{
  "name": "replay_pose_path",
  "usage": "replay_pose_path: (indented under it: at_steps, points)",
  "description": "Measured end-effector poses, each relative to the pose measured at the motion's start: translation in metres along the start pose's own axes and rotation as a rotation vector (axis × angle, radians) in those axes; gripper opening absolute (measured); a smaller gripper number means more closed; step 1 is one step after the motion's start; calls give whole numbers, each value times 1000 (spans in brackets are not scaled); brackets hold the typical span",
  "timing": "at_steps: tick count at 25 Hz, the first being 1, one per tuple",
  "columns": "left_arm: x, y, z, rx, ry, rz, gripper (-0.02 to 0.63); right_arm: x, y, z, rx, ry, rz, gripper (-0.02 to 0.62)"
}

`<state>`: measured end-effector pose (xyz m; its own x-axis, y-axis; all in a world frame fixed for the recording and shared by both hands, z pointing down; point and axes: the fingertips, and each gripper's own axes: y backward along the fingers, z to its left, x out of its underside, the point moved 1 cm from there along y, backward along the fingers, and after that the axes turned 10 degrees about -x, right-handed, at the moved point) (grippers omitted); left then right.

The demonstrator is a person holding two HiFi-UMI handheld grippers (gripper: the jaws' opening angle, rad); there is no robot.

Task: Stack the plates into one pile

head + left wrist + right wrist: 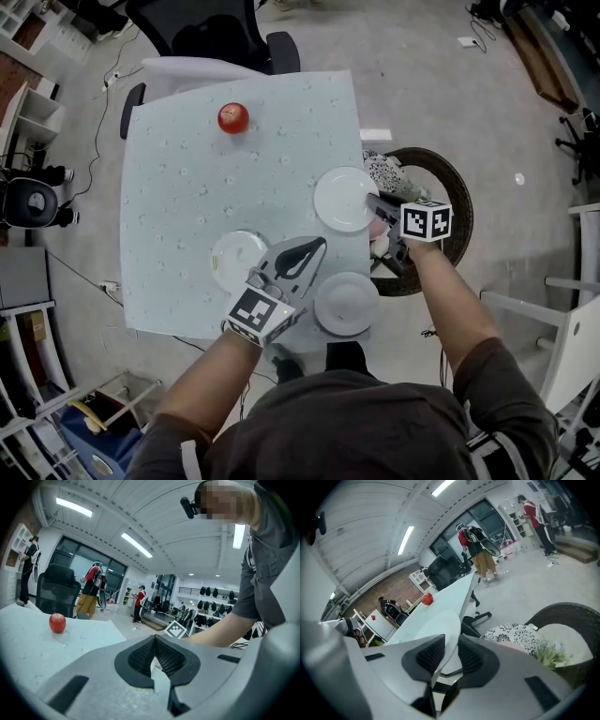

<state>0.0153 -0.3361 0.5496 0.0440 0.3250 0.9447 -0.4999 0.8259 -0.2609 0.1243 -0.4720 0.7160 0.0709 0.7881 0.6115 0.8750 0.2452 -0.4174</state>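
Three white plates lie apart on the pale blue table [187, 187]: one at the right edge [345, 199], one at the front left [230, 258], one at the front right [346, 303]. My right gripper [373, 204] reaches in from the right. In the right gripper view the right-edge plate's rim [436, 625] runs between the jaws of the right gripper [451, 656]; it lies against one pad with a gap to the other. My left gripper [322, 244] hovers between the two front plates. In its own view the left gripper [154, 658] has its pads together, with only a thin white strip in the slit.
A red apple [232, 117] sits at the table's far side. A dark round wicker seat [441, 187] with a patterned cushion [513, 637] stands just off the right edge. An office chair [220, 37] is at the far edge. People stand in the background.
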Motion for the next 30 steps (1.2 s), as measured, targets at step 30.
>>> replay_pose_path:
  at_steps: [30]
  points:
    - [-20,232,92,-368,42,-146,6,-12,-99,239,-347,164,196,5]
